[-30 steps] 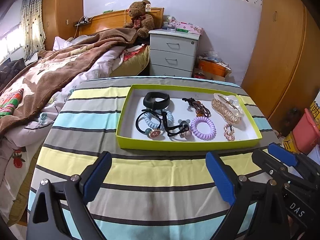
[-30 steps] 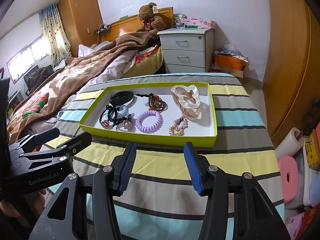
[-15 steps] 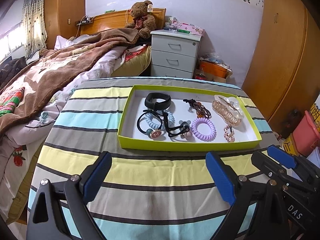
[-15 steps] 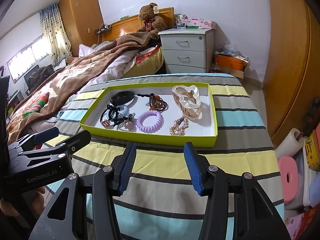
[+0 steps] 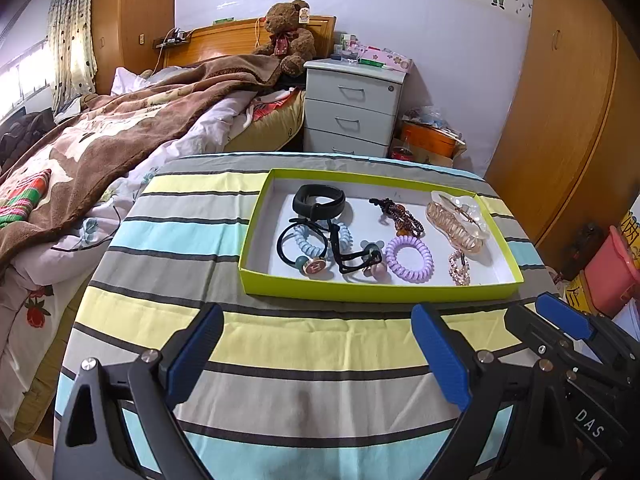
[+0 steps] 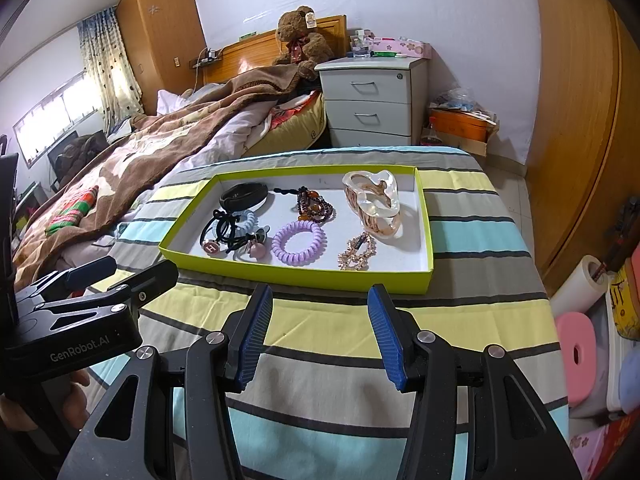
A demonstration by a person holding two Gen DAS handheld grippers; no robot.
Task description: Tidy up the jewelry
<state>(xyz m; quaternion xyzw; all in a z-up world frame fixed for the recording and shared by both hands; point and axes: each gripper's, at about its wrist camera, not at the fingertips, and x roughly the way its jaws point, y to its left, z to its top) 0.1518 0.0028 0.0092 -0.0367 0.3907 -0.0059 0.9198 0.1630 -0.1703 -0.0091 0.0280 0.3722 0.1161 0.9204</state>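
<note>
A lime-green tray (image 5: 372, 291) (image 6: 304, 277) lies on the striped table. It holds a black band (image 5: 319, 201), black hair ties with charms (image 5: 308, 254), a pale blue coil tie (image 5: 344, 232), a purple coil tie (image 5: 409, 259) (image 6: 298, 242), a brown beaded piece (image 5: 400, 216), a clear amber claw clip (image 5: 456, 220) (image 6: 374, 204) and a small gold clip (image 6: 357, 251). My left gripper (image 5: 316, 350) is wide open and empty, in front of the tray. My right gripper (image 6: 320, 332) is open and empty, near the tray's front wall.
The striped cloth (image 5: 312, 344) covers the table. A bed with a brown blanket (image 5: 120, 140) lies left. A white nightstand (image 5: 352, 108) and a teddy bear (image 5: 290, 36) stand behind. Wooden wardrobes (image 5: 568, 120) and storage bins (image 6: 592, 344) are to the right.
Both views have shifted only slightly, with the left camera tilting up a little. The grippers stay open and the tray's contents have not moved.
</note>
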